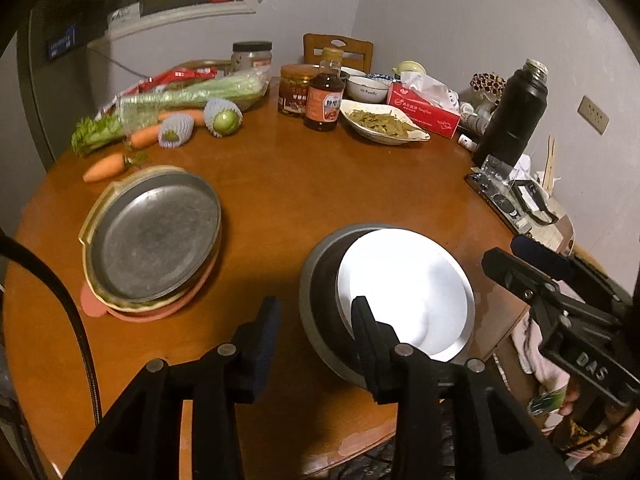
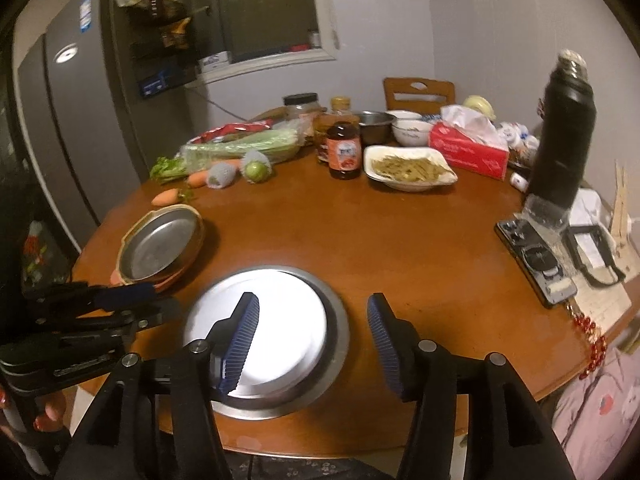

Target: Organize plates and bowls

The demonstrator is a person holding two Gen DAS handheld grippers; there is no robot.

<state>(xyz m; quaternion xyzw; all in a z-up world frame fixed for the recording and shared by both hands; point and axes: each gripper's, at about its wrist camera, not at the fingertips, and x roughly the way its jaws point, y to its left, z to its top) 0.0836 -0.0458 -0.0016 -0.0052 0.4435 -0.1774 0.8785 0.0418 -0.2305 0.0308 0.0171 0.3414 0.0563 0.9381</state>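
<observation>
A steel bowl point(image 1: 320, 292) with a white plate point(image 1: 404, 280) lying in it sits near the table's front edge; it also shows in the right wrist view point(image 2: 336, 344), white plate point(image 2: 288, 328) inside. A stack with a steel plate point(image 1: 156, 236) on a yellow dish and a pink one sits to the left, also in the right wrist view point(image 2: 164, 244). My left gripper point(image 1: 316, 328) is open, its right finger over the bowl's near rim. My right gripper point(image 2: 312, 340) is open above the bowl, and shows at the right in the left wrist view point(image 1: 520, 260).
On the round wooden table point(image 1: 320, 184): carrots point(image 1: 108, 168), celery, sauce bottle point(image 1: 324, 96), dish of greens point(image 1: 380, 120), tissue box point(image 1: 424, 108), black thermos point(image 1: 512, 112), phone point(image 2: 536, 260). A fridge point(image 2: 80, 120) stands left; a chair point(image 1: 338, 52) behind.
</observation>
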